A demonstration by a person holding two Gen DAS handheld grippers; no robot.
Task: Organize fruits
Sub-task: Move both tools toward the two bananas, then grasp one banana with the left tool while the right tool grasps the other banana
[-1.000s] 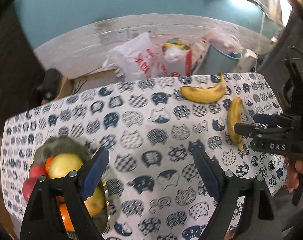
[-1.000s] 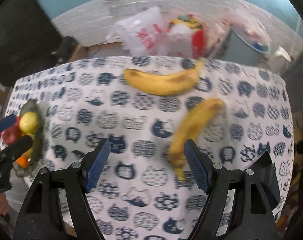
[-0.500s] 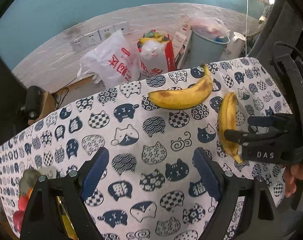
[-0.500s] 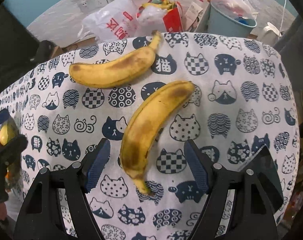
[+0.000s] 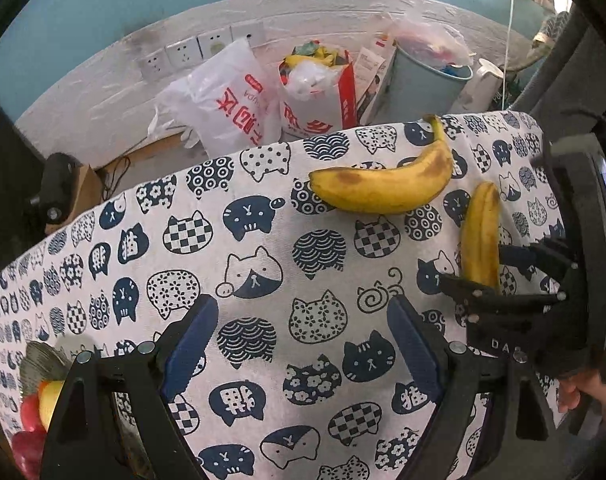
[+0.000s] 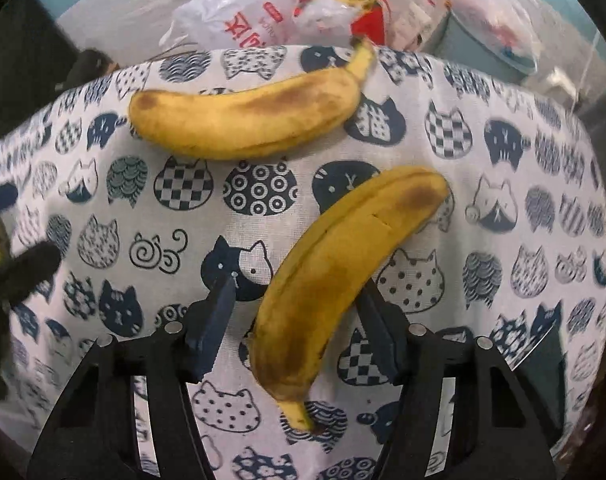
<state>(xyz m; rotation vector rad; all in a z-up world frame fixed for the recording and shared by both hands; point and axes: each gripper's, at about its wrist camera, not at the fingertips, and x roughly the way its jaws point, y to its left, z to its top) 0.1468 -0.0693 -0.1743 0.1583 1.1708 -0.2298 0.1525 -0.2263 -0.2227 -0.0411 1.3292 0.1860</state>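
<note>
Two spotted yellow bananas lie on the cat-print tablecloth. The far banana lies crosswise near the table's back edge. The near banana lies lengthwise between the jaws of my right gripper, which are closing. Its right pad is at the peel, and a gap shows at the left pad. My left gripper hangs open over bare cloth with nothing between its fingers; it shows blurred at the left edge of the right wrist view. A bowl with red and yellow fruit stands at the lower left.
Behind the table stand a white plastic bag, a red and white bag and a grey bin, with wall sockets above them. A hand holds the right gripper at the table's right edge.
Both grippers sank toward the table. The left one shifted right, away from the fruit bowl. The right one's jaws narrowed around the near banana.
</note>
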